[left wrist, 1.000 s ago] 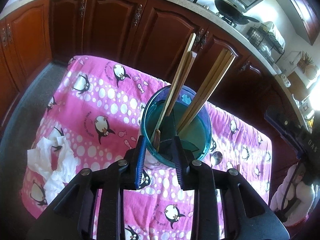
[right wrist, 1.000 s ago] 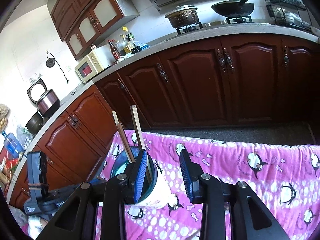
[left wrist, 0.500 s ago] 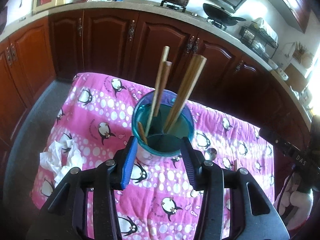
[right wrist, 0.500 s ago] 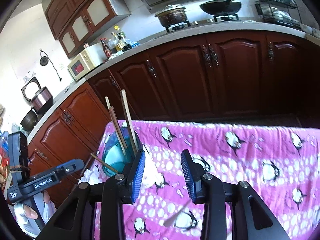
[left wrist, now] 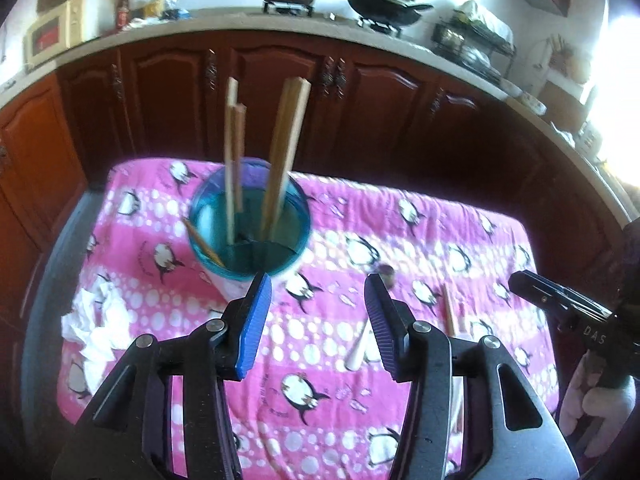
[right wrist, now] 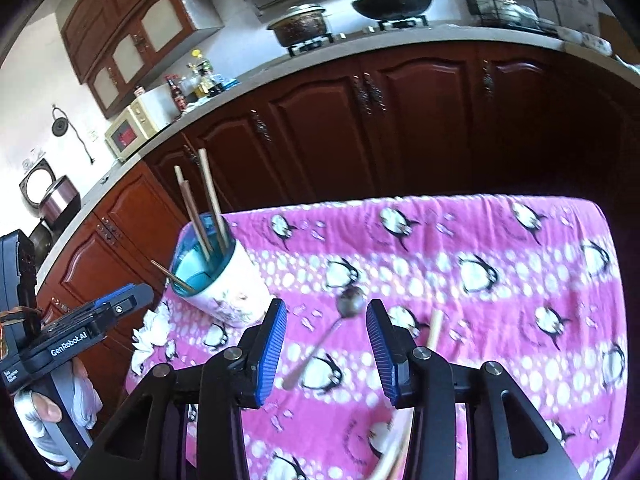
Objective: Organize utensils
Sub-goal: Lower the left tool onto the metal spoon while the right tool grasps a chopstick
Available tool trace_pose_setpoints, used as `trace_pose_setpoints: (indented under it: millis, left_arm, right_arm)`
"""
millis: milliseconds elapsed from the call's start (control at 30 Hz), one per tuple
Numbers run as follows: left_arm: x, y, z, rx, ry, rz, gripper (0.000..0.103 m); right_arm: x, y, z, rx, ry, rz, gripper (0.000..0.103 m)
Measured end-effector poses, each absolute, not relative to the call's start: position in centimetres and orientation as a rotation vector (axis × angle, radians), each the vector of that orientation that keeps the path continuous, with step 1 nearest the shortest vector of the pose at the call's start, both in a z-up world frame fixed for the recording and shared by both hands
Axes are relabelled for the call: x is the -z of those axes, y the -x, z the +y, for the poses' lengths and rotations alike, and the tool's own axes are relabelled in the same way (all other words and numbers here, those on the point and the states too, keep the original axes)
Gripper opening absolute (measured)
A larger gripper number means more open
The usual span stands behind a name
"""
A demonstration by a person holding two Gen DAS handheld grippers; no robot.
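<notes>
Left tool (left wrist: pixel 318 284) wide, jaws just opening, empty, cup (left wrist: pixel 250 236) of chopsticks (left wrist: pixel 280 160) at eleven o'clock; right tool (right wrist: pixel 326 312) part-open, still widening, over spoon (right wrist: pixel 320 340).

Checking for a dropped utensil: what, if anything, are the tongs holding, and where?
Nothing. The left tongs and right tongs are both open and empty; the spoon lies loose on the cloth.

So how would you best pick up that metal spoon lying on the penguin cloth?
Probably by the thin handle of the spoon, coming from above with the right gripper, whose open jaws already straddle it. It lies flat, bowl towards the cup, so pads should close across the narrow handle, not the round bowl.
</notes>
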State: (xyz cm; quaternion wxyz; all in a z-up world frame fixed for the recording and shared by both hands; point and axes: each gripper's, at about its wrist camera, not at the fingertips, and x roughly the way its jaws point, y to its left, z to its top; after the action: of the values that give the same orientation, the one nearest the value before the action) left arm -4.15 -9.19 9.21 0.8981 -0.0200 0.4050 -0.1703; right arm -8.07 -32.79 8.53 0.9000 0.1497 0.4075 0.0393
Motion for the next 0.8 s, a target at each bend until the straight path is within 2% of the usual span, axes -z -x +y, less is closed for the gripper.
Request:
trace_pose_setpoints:
  millis: [400, 567, 800]
  left_arm:
    - [-5.1, 3.6, -11.8, 0.437, 0.082, 0.982, 0.048]
    - [-3.2, 2.3, -14.5, 0.483, 0.031, 1.021, 0.048]
    - [-0.4, -1.1, -18.0, 0.519, -0.019, 1.067, 0.048]
  right_arm:
    - [-2.9, 9.7, -37.8, -0.001, -0.394, 0.925, 0.040]
    - [-0.1, 7.5, -39.5, 0.003, -0.380, 0.986, 0.029]
    - [3.7, 3.8, -40.1, -0.008, -0.395, 1.072, 0.028]
